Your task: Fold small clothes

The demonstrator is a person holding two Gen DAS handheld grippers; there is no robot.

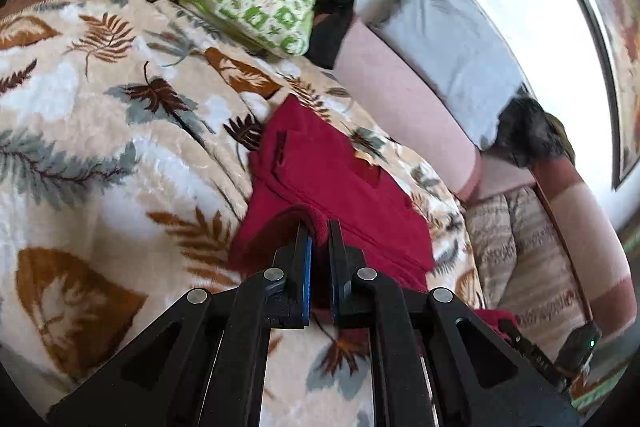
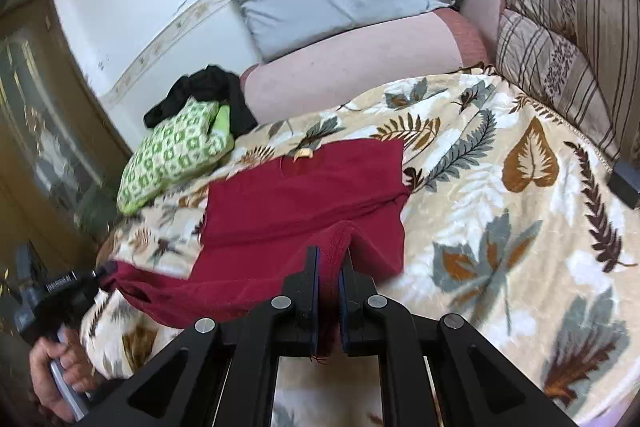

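Lifting by its near hem, a small red garment was shown held up at two points above a leaf-patterned blanket, its far part with the neckline lying flat on the bed. For the fold to be done well, both corners would likely need to be carried forward together at an even height, so that the hem is laid square near the neckline and no crease is dragged across the cloth. The left gripper was seen clamped on a bunched fold of the red fabric, its jaws drawn nearly together. The right gripper was likewise closed tight on the hem. A green patterned pillow and dark clothing were left beyond the garment.
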